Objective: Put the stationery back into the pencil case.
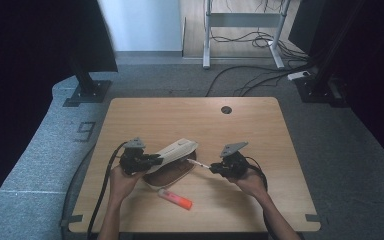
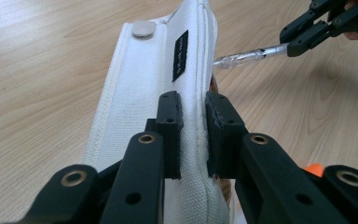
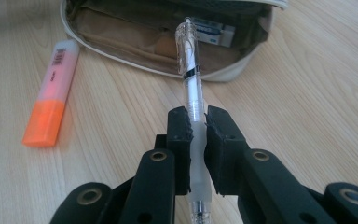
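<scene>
- Left tongs point(image 2: 193, 140), lower centre, clench the raised flap of one white canvas pencil case point(image 2: 168, 79).
- Right tongs point(image 3: 196, 140) grasp one clear plastic pen point(image 3: 191, 79), its tip at the case mouth.
- One orange highlighter point(image 3: 51, 107) lies on the wooden worktop point(image 3: 307, 84), left.

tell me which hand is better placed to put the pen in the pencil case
Right. The right tool already grips the pen, which points at the open pencil case. The left tool is busy holding the case's flap up.
</scene>
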Available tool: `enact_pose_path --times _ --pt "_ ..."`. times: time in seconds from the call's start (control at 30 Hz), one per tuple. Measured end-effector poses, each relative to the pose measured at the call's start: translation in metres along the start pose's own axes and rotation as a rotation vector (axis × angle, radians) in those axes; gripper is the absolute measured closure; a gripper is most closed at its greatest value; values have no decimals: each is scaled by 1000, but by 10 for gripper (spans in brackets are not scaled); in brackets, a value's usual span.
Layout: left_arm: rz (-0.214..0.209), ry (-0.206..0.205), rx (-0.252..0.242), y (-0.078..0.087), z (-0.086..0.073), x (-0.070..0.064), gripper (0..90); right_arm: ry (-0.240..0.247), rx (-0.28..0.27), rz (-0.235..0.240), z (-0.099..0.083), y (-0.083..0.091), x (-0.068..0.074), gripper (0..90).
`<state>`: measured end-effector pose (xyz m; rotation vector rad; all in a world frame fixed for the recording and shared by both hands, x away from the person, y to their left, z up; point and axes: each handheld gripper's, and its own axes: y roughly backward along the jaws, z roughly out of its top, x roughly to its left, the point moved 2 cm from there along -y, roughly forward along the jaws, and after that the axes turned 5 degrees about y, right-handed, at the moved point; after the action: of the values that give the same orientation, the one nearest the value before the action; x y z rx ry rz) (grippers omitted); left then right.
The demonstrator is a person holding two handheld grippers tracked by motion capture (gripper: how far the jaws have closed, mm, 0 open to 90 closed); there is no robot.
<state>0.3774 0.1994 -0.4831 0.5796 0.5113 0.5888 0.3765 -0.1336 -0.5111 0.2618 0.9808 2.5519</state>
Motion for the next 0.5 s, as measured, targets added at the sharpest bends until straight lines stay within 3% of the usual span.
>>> enact_pose_path --times 0.5 --pt "-1 -5 2 0 1 -1 764 42 23 43 22 -28 8 785"
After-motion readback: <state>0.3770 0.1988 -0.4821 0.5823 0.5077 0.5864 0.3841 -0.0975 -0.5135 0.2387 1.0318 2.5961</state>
